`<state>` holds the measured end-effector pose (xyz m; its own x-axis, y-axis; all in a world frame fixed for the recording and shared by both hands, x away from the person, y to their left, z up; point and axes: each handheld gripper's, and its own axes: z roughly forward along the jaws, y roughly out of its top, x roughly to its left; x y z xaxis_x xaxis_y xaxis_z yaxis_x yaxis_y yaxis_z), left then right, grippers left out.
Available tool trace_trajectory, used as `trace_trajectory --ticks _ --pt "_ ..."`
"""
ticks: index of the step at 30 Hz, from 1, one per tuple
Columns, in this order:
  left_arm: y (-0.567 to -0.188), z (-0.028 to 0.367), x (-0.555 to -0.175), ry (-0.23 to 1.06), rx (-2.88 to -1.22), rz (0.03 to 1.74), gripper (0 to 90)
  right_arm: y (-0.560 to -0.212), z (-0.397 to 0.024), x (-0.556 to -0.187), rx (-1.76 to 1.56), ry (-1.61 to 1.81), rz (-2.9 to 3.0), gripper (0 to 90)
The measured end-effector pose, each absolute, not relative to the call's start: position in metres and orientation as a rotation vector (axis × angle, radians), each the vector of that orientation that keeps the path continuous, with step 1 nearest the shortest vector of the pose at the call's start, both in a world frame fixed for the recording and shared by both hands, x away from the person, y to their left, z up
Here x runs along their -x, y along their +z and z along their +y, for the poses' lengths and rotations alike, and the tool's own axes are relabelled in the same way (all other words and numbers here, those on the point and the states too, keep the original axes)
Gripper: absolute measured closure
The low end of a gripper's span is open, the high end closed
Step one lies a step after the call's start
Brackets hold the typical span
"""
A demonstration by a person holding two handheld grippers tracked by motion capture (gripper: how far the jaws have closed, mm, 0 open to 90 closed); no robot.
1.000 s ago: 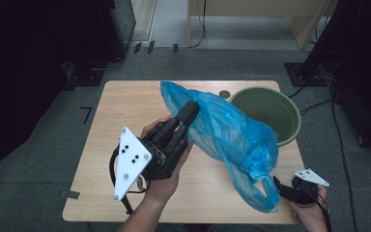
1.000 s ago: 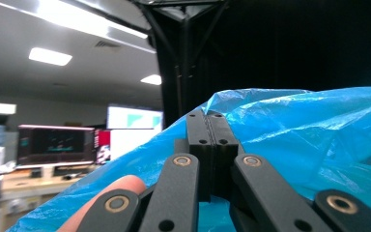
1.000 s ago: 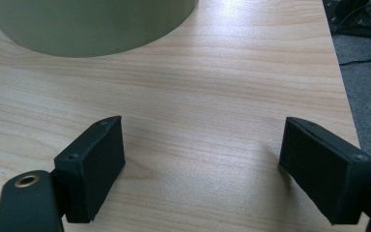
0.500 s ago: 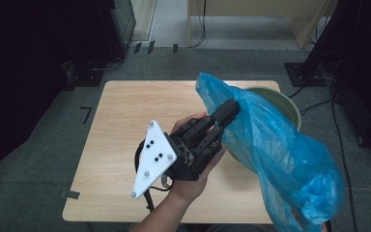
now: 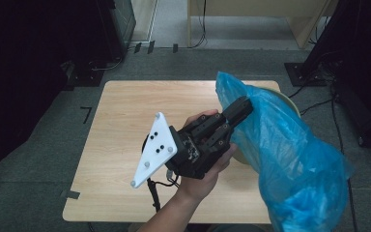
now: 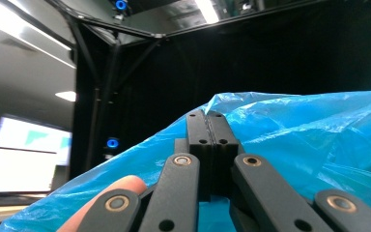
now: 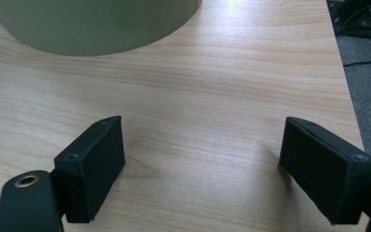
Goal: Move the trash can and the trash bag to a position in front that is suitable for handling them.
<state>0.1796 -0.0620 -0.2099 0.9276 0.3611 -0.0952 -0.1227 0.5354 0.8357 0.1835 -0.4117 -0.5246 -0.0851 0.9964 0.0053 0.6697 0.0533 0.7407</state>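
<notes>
- Our left claw (image 5: 239, 108) is clamped on the blue bag (image 5: 290, 159), lifted above the worktop (image 5: 121, 145).
- The bag trails toward five o'clock, over the green bin (image 7: 92, 24).
- Our right claw (image 7: 203, 169) gapes empty.

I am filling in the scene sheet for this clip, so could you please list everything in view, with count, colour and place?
plastic bag: one, translucent blue, lifted over the table's right side, hanging down past its near right corner.
bin: one, olive green, on the table's right side, mostly behind the bag in the high view.
table: one, light wood, centre of the room.
floor: grey carpet around the table, with cables at the far side.
left gripper: one, black with a white three-cornered plate, above the table's middle, shut on the plastic bag.
right gripper: one, black, low over the wood near the bin, jaws wide apart with nothing between them.
hand: one, wrapped around the left gripper.
</notes>
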Motion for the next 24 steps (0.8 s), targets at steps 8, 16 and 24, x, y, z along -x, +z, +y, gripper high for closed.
trace_trajectory --ticks 8,16,24 --pt "-0.218 -0.058 -0.186 0.240 -0.970 0.259 90.0 -0.525 -0.411 -0.183 -1.660 0.803 1.810 16.0" --pt "-0.252 -0.059 -0.224 0.065 -0.963 0.362 90.0 -0.525 -0.412 -0.184 -1.669 0.808 1.808 15.9" --pt "-0.236 -0.065 -0.213 0.077 -0.988 0.310 90.0 -0.525 -0.412 -0.184 -1.672 0.809 1.806 15.9"
